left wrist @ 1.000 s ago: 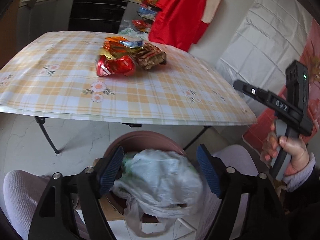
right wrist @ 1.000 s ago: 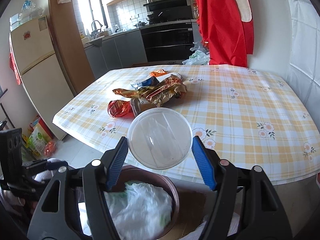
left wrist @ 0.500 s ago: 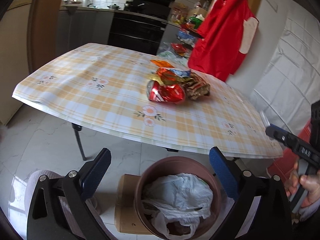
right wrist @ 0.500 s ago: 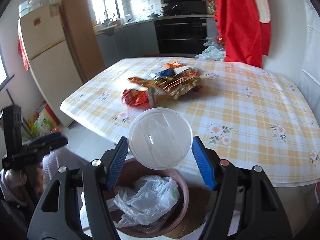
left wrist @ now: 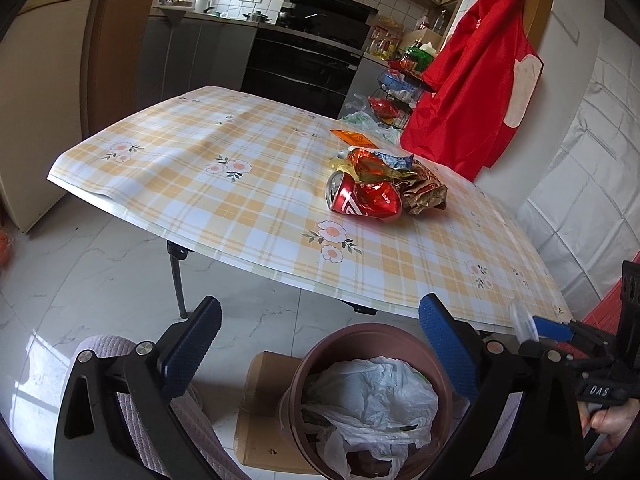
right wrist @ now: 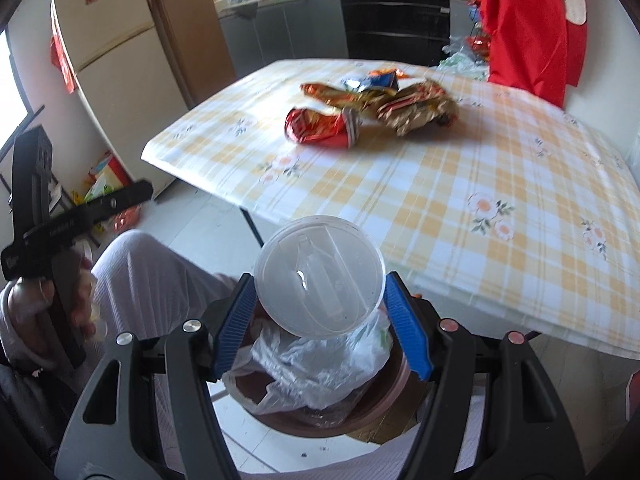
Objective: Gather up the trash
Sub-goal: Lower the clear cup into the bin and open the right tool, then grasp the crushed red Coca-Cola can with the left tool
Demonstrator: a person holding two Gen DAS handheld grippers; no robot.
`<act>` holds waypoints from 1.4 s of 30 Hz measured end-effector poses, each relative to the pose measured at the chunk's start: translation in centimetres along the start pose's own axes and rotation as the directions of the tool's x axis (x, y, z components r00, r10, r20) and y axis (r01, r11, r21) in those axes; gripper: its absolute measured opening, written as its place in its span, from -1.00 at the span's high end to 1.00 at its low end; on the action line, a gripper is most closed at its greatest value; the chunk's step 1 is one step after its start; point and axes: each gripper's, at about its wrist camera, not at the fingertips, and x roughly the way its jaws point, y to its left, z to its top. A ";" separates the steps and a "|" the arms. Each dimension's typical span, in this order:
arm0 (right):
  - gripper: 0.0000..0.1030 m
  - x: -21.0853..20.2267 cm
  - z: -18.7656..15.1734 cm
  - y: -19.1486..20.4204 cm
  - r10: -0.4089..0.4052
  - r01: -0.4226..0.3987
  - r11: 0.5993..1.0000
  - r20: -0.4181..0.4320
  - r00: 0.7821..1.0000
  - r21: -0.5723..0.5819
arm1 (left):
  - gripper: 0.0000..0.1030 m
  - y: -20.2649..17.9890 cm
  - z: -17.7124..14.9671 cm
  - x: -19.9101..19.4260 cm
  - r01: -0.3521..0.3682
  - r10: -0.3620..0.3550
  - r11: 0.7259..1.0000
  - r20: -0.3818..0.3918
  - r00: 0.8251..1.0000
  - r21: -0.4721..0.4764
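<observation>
We note only the right view shows the right hand-held gripper [right wrist: 320, 312] clamped on a round translucent plastic lid [right wrist: 319, 276]; the left hand-held gripper [left wrist: 316, 344], jaws just opened, stands wide apart, empty.

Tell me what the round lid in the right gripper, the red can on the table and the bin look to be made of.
Round lid: likely thin clear plastic, glossy; the bag shows through it.
Red can: looks like thin painted metal, shiny, with a dented body and a silver rim.
Bin: probably brown moulded plastic, matte, with a smooth, even rim.

left tongs [left wrist: 316, 350] opened, bag released | right tongs [right wrist: 320, 320] lowered over bin [right wrist: 384, 408]
</observation>
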 end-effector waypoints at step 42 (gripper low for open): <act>-0.81 3.6 -1.3 -5.4 -0.100 0.114 0.981 -0.097 0.990 0.155 | -0.88 0.8 -0.3 3.0 -0.041 0.040 0.999 -0.082 0.996 -0.009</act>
